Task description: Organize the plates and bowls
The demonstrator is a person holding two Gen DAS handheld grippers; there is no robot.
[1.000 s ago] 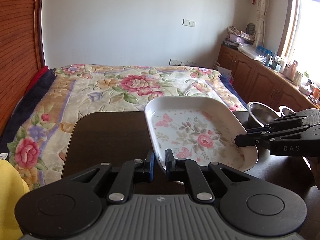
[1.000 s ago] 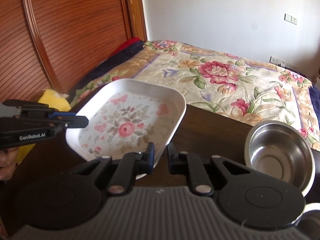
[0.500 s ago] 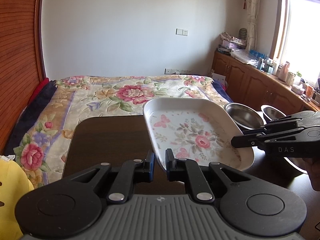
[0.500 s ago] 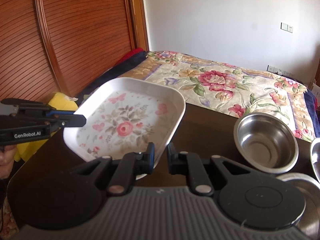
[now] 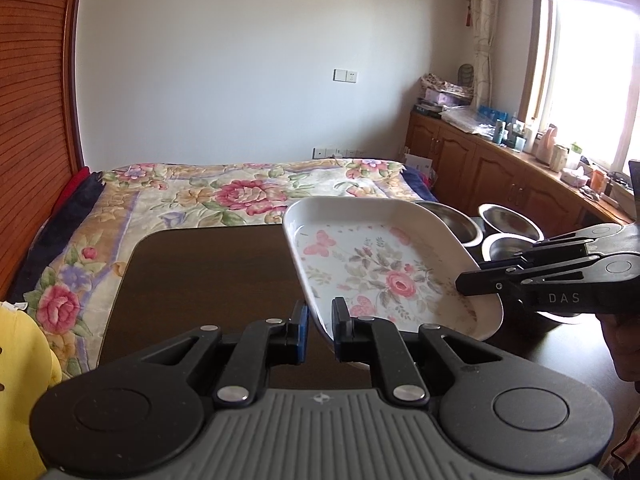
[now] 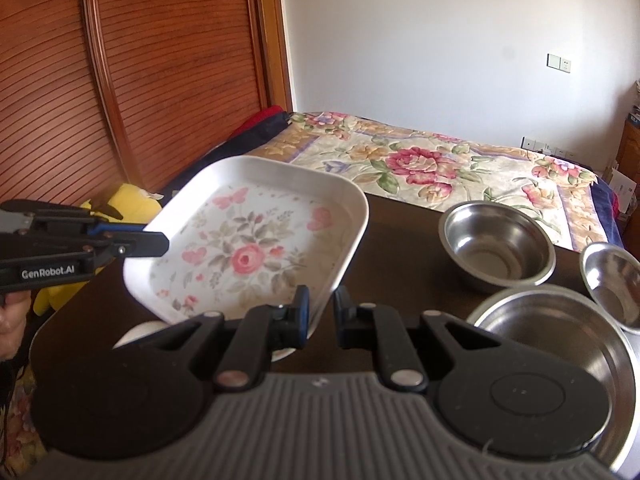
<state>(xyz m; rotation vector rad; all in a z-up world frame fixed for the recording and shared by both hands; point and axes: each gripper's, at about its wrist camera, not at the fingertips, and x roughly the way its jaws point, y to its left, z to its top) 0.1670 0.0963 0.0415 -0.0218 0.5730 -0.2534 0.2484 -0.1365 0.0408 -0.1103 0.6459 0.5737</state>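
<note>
A white rectangular plate (image 5: 380,264) (image 6: 248,248) with a pink rose and butterfly print hangs tilted above the dark wooden table (image 5: 200,272) (image 6: 400,240). My left gripper (image 5: 318,320) is shut on its near left rim. My right gripper (image 6: 322,312) is shut on the opposite rim and shows from the side in the left wrist view (image 5: 460,282). The left gripper shows at the plate's far edge in the right wrist view (image 6: 160,242). Three steel bowls stand on the table's right part: a medium one (image 6: 496,248), a small one (image 6: 612,284), a large one (image 6: 552,340).
Something white (image 6: 136,334) lies on the table under the lifted plate, mostly hidden. A bed with a floral blanket (image 5: 224,196) borders the table's far side. A yellow soft item (image 6: 128,200) sits off the table's left edge. Wooden cabinets (image 5: 500,172) line the window wall.
Both grippers have risen with the plate held between them. The table has dropped lower in both views, and more steel bowls have come into sight on the right.
</note>
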